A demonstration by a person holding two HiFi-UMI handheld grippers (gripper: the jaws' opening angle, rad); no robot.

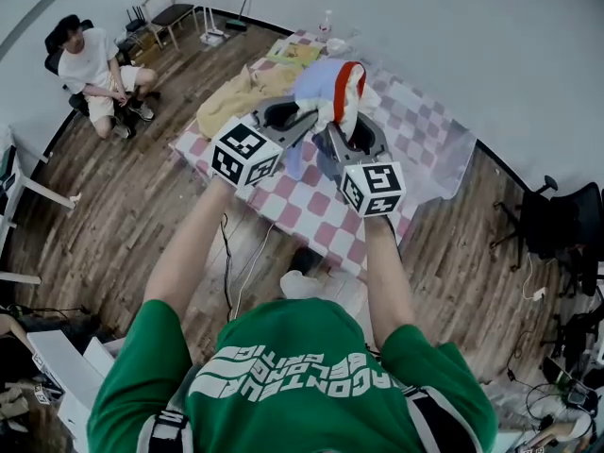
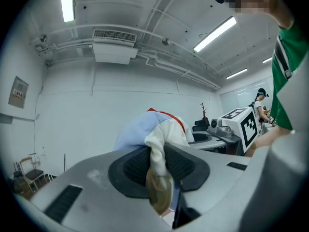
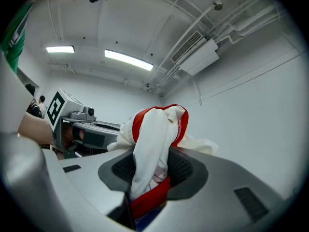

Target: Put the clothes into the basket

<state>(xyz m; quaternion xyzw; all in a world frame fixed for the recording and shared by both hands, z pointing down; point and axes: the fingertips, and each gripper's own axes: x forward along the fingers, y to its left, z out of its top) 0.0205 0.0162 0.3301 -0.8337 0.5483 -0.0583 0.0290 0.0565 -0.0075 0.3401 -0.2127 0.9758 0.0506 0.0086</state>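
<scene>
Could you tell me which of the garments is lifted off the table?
The blue-and-white garment with red trim: the left gripper and right gripper clamp it in the air, while the tan garment lies on the table.

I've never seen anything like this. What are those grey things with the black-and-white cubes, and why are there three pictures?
There is no robot here. A person in a green shirt holds a two-jaw clamp, called a gripper, in each hand, and the cubes are part of the grippers. The picture from above comes from a camera on the person's head. It shows the left gripper and the right gripper. The other two pictures come from a camera riding on each gripper, looking along its jaws. Both grippers are clamped on what looks like one garment, white and pale blue with red trim. It is held above a table covered in pink checks, where a yellow garment lies.
</scene>
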